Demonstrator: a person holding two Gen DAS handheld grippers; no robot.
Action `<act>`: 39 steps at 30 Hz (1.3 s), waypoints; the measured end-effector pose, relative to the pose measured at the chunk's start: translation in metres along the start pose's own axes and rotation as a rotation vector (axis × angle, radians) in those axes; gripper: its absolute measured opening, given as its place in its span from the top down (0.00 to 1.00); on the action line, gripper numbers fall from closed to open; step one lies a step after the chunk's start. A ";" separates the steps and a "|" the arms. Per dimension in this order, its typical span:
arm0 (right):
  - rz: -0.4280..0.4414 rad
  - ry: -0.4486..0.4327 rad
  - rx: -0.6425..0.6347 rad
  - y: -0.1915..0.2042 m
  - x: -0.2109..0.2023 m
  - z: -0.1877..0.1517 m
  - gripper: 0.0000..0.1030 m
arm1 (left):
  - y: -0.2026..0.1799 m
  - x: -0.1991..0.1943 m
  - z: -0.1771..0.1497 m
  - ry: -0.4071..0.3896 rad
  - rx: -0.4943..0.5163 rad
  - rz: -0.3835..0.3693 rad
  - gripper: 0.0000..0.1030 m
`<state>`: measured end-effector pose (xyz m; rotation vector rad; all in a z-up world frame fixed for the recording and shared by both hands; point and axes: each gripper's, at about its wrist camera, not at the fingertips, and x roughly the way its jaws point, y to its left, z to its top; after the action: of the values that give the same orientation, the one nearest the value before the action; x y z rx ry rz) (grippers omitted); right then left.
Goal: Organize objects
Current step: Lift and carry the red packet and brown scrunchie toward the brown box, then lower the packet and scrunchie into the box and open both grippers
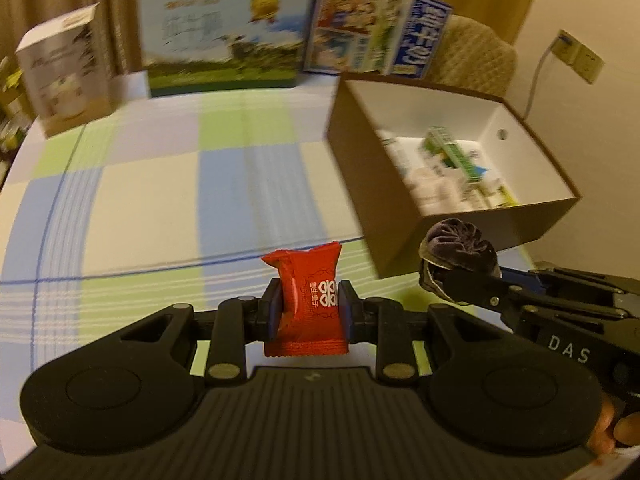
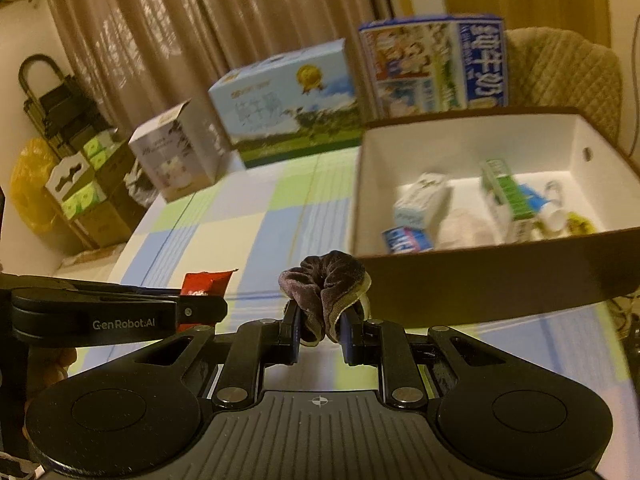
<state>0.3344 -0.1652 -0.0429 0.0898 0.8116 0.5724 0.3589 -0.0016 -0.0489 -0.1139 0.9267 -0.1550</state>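
Transport step: left gripper (image 1: 307,306) clenched on red packet (image 1: 306,304), right gripper (image 2: 320,330) on scrunchie (image 2: 324,286); next, carry both over the box (image 2: 480,276) ahead and release.

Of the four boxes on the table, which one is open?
The brown box with the white inside, on the right: it has no lid and small cartons lie in it. The three printed cartons along the back edge, white, blue-green and blue, are closed.

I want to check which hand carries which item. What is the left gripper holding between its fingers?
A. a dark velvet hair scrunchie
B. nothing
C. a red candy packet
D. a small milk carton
C: in the left wrist view the left gripper is shut on the red candy packet, while the scrunchie sits in the right gripper.
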 end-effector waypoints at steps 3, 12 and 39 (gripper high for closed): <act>-0.014 -0.030 0.005 -0.019 -0.014 0.011 0.84 | -0.025 0.000 0.011 -0.017 0.026 -0.023 0.77; -0.067 -0.094 -0.042 -0.084 -0.041 0.054 0.84 | -0.097 0.011 0.049 -0.066 0.075 -0.056 0.77; -0.003 0.110 -0.070 -0.188 0.035 0.096 0.62 | -0.155 0.097 0.100 0.027 0.020 0.024 0.77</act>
<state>0.5059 -0.2924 -0.0536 -0.0072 0.8969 0.6067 0.4828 -0.1684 -0.0401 -0.0826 0.9524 -0.1441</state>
